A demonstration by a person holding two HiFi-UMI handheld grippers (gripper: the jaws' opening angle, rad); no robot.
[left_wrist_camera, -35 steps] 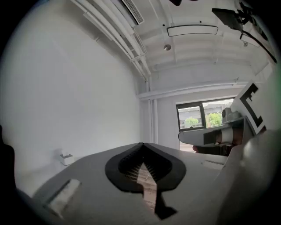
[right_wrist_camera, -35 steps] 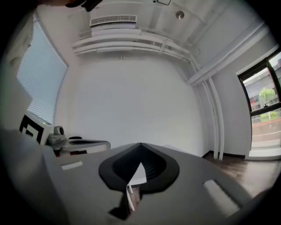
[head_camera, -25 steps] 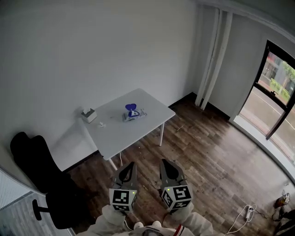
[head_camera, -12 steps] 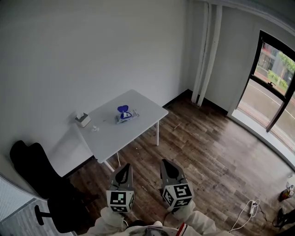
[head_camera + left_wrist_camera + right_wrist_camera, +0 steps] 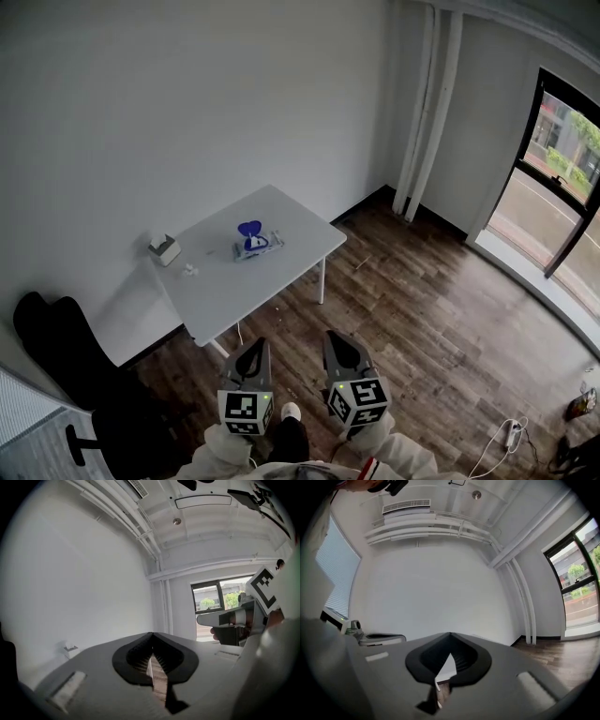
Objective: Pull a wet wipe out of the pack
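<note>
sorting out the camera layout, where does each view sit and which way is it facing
Head view: on the person's head, looking steeply down at the white table and wipe pack; left gripper, right gripper and sleeves show at the bottom.
Left gripper view: on the left gripper, looking along its shut jaws at the white wall and window; right gripper shows at right.
Right gripper view: on the right gripper, looking along its shut jaws at the same wall; left gripper shows at left.
Shared: all three show the window.
</note>
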